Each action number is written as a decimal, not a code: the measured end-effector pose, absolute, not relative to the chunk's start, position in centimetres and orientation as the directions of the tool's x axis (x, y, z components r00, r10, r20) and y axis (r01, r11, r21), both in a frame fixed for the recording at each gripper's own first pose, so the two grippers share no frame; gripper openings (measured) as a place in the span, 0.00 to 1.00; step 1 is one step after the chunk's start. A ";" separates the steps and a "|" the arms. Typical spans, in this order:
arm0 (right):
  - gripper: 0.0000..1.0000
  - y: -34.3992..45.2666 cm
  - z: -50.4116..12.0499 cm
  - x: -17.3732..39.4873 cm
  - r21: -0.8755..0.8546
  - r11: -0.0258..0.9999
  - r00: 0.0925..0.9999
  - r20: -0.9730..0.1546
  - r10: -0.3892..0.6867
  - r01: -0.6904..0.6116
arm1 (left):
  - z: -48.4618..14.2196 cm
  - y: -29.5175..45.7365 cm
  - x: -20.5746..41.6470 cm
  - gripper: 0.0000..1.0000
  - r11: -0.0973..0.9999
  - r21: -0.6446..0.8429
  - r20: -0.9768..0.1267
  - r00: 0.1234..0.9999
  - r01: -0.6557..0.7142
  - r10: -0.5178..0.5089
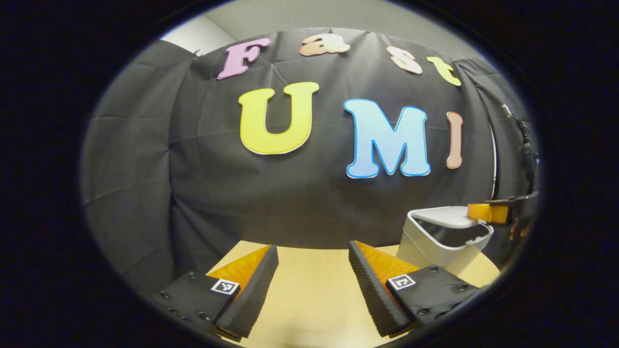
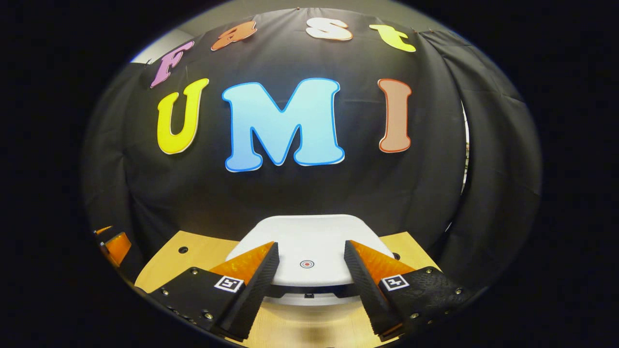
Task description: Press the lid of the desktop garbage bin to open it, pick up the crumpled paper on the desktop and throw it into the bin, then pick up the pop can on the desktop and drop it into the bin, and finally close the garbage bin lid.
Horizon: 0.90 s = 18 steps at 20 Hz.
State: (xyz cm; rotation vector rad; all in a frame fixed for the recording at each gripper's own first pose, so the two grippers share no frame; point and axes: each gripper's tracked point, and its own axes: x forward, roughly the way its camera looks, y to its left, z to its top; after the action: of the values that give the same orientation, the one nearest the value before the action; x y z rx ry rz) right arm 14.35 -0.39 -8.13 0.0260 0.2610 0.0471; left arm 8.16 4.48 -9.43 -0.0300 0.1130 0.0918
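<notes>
Right gripper (image 2: 309, 263) hovering over bin (image 1: 437, 246) lid (image 2: 309, 244), fingers apart, gripping nothing. Left gripper (image 1: 313, 270) idling, spread, over table (image 1: 309, 299). Lid sitting partly raised; I'm judging closing press pending. Paper, can: I can't tell where.

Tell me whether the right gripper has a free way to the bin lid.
Probably yes: the right gripper is open right above the bin lid, with nothing between them; the lid looks partly raised.

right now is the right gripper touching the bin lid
Cannot tell. In the left gripper view the right gripper meets the lid edge, no clear gap; in the right gripper view its open fingers overlap the lid.
</notes>
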 end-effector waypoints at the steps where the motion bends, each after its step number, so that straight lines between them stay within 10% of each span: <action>1: 0.88 -0.4 -8.5 14.3 0.027 0.999 0.963 -0.264 0.050 -0.044 | -9.4 4.5 8.1 0.96 0.995 -0.025 -0.114 0.989 -0.094 0.091; 18: 0.89 -0.2 -11.0 14.0 -0.001 0.998 0.954 -0.295 0.054 -0.056 | -9.5 3.6 8.6 0.96 0.996 -0.034 -0.118 0.990 -0.081 0.076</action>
State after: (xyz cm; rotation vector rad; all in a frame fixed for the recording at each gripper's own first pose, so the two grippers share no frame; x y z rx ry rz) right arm 14.03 -0.17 -11.00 -0.0091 0.2992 0.0560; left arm 8.64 3.62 -9.54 -0.0392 0.1166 0.0786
